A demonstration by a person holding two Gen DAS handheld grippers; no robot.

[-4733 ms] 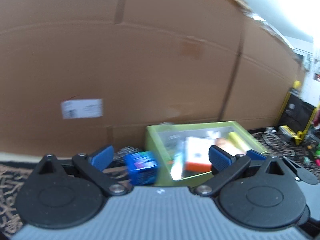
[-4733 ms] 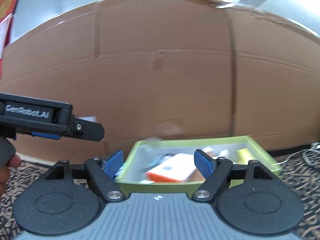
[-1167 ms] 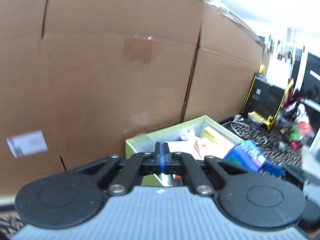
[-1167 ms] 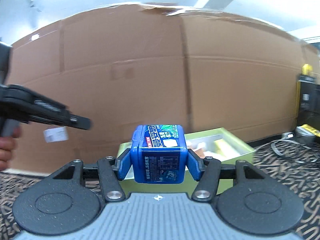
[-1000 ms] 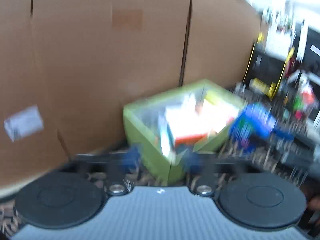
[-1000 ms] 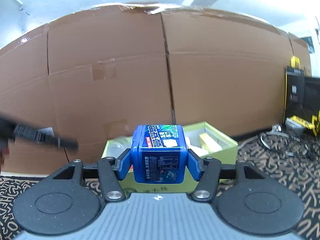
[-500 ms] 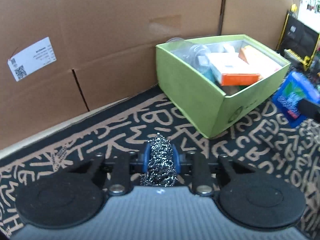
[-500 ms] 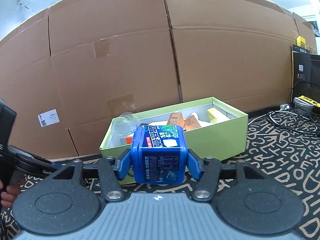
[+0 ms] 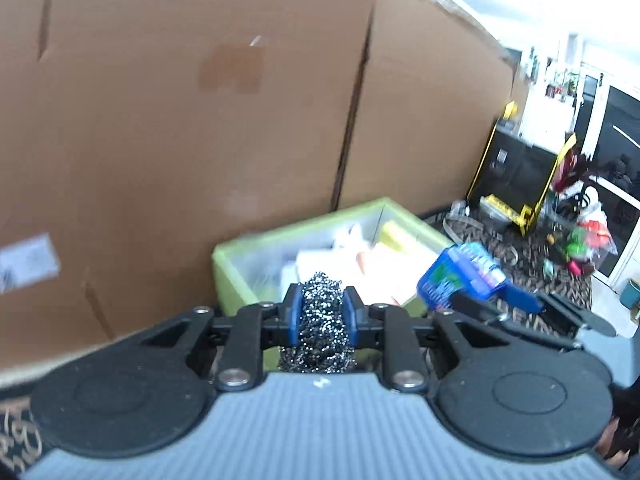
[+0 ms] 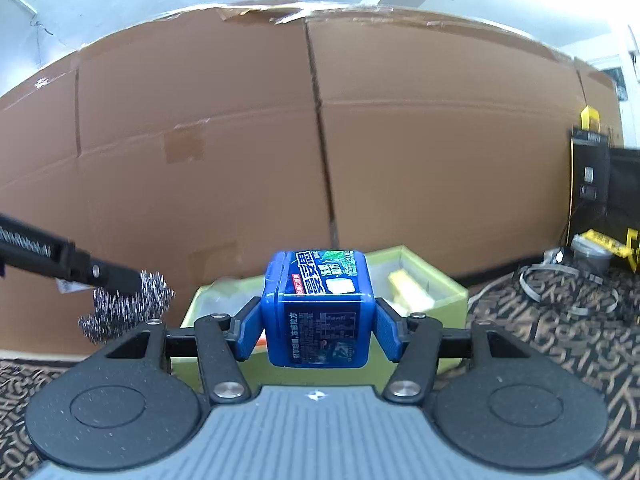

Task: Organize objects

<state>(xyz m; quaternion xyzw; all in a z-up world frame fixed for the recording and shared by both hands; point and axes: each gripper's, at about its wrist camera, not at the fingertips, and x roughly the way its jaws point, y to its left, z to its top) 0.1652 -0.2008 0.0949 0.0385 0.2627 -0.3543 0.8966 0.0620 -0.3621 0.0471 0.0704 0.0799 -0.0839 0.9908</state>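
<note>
Steel wool point(image 9: 318, 322) now sits clenched between the fingers of the left gripper point(image 9: 319, 312), lifted off the patterned rug it touched half a second ago and raised toward the green box point(image 9: 228, 258). The right gripper point(image 10: 318, 330) keeps its fingers clamped on the blue container point(image 10: 318, 312), held in the air just before the box. Both loads look ready to be dropped in with the items already there
</note>
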